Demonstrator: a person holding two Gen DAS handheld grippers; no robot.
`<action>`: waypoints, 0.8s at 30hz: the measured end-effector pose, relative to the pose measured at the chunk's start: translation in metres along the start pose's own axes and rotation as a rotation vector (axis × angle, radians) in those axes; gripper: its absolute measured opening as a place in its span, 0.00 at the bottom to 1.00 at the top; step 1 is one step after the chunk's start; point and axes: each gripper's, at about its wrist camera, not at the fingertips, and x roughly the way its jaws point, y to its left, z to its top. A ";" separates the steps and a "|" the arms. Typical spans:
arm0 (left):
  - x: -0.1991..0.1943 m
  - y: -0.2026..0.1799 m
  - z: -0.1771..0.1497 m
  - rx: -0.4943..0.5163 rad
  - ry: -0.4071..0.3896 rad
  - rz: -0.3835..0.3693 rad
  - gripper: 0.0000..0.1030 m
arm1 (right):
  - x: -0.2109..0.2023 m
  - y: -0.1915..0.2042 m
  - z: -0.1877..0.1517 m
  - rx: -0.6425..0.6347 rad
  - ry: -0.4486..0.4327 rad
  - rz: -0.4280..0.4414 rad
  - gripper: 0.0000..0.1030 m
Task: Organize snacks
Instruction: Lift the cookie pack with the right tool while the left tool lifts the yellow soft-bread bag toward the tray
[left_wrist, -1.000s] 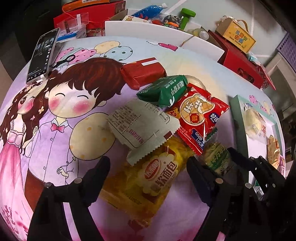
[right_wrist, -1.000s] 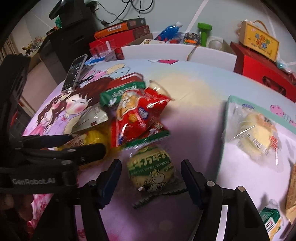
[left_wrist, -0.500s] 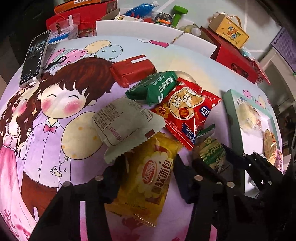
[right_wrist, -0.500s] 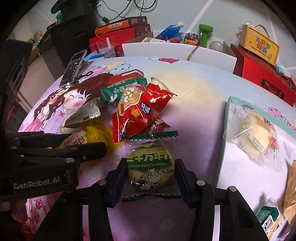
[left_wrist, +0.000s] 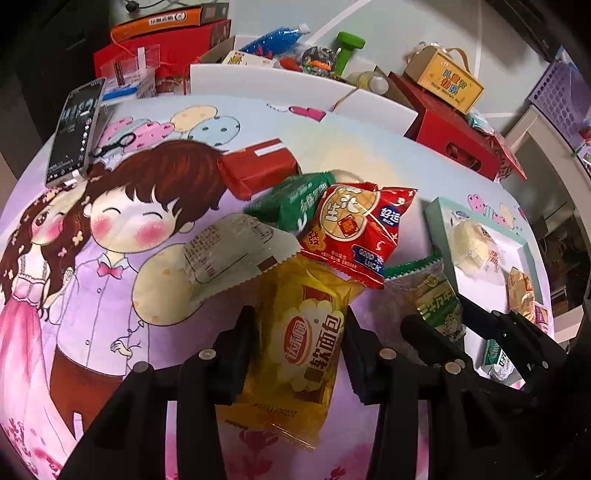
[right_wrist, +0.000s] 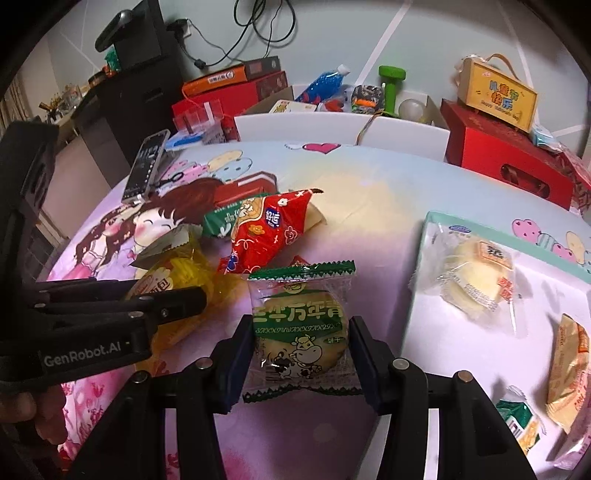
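Worktop (left_wrist: 92, 258) under a cartoon-print cloth bears a heap of snacks at centre, with a mint-rimmed tray (right_wrist: 424, 258) at right already holding several packets, likely the sorting spot. Left gripper (left_wrist: 299, 332), its fingers closing, pinches the yellow bread packet (left_wrist: 310, 332) at the pile's near edge. Right gripper (right_wrist: 301, 343) clasps the green-edged biscuit packet (right_wrist: 301, 332) just beside the tray, apparently bound there.

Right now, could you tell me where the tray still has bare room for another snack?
The tray is bare in its near-left part, between the pale bun packet and the small green carton. Its right side is crowded with an orange packet. Left of the tray, the cloth beyond the snack pile is bare.
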 end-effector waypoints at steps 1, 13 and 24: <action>-0.002 0.000 0.000 0.001 -0.007 -0.001 0.45 | -0.002 -0.001 0.000 0.004 -0.005 0.000 0.52; -0.031 -0.011 0.002 0.018 -0.090 -0.028 0.45 | -0.029 -0.010 0.001 0.047 -0.053 -0.001 0.52; -0.040 -0.016 0.002 0.032 -0.118 -0.017 0.45 | -0.039 -0.017 0.000 0.073 -0.070 -0.001 0.52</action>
